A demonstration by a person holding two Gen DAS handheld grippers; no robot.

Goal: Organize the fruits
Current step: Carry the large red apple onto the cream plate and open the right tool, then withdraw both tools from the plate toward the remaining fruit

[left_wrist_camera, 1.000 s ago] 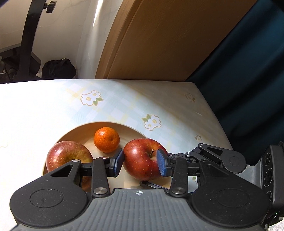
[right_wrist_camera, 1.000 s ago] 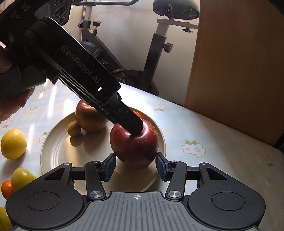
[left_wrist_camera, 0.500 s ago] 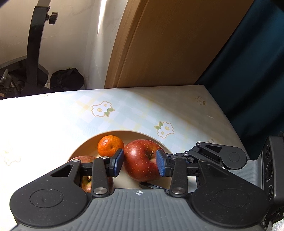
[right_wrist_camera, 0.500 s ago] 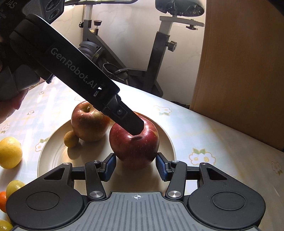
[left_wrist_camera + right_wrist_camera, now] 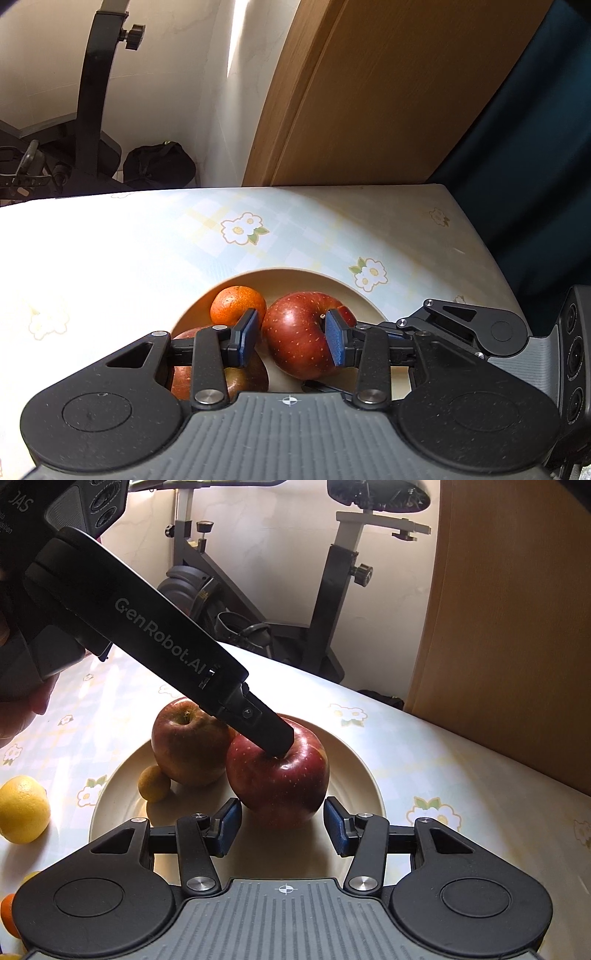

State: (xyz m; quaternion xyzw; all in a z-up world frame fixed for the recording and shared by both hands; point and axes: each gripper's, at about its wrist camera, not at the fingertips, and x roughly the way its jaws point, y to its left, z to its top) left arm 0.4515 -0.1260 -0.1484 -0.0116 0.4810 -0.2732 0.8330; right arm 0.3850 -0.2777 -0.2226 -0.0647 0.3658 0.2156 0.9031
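A dark red apple [image 5: 280,786] sits on the cream plate [image 5: 369,775], next to a paler red apple [image 5: 184,742] and a small yellow fruit [image 5: 153,782]. An orange mandarin [image 5: 238,304] lies behind them on the plate [image 5: 295,273]. My left gripper [image 5: 277,744] slants down from the upper left. Its tips rest on top of the dark apple [image 5: 295,347], with the pads apart and not clamping it. My right gripper [image 5: 280,829] is open just in front of this apple, and its blue pads do not touch it.
A lemon [image 5: 22,808] and more citrus [image 5: 7,912] lie on the flowered tablecloth left of the plate. A hand [image 5: 22,709] holds the left gripper. An exercise bike [image 5: 332,590] and a wooden door [image 5: 517,627] stand beyond the table's far edge.
The left gripper has tipped up, so the fruit sits lower in its view and the paler apple is now under its left finger. The right gripper shifted slightly sideways. The dark apple stays on the plate.
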